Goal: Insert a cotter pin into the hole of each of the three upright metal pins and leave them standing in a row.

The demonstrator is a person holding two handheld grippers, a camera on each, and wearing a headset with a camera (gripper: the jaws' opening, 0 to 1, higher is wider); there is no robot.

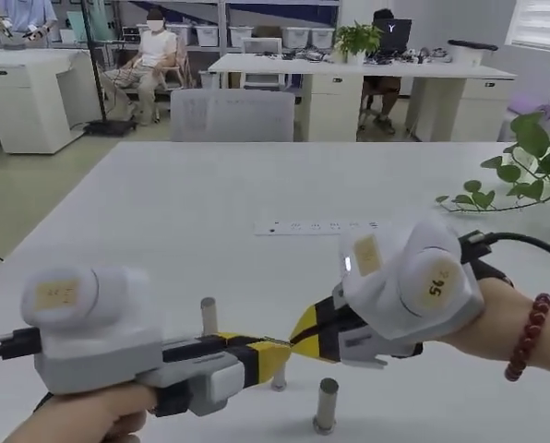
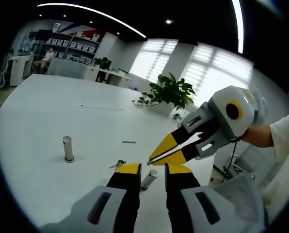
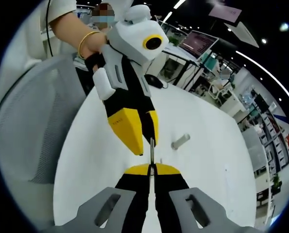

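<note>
Three short metal pins stand on the white table (image 1: 210, 212): one (image 1: 209, 316) at the back left, one (image 1: 327, 406) at the front, and one (image 1: 279, 377) under the gripper tips. The left gripper (image 1: 277, 355) reaches in from the left. In its own view the jaws stand a little apart around that middle pin (image 2: 149, 178), with a gap showing beside it. The right gripper (image 3: 152, 167) is shut on a thin cotter pin (image 3: 151, 151), and the cotter pin's far end meets the left gripper (image 3: 148, 138) at its tips. Another metal pin (image 3: 181, 141) shows beyond.
Two loose cotter pins (image 2: 128, 142) (image 2: 116, 165) lie on the table near a standing metal pin (image 2: 67, 148). A white power strip (image 1: 316, 226) lies mid-table and a leafy plant (image 1: 533, 157) sits at the right edge. A grey chair (image 1: 232, 115) stands behind the far edge.
</note>
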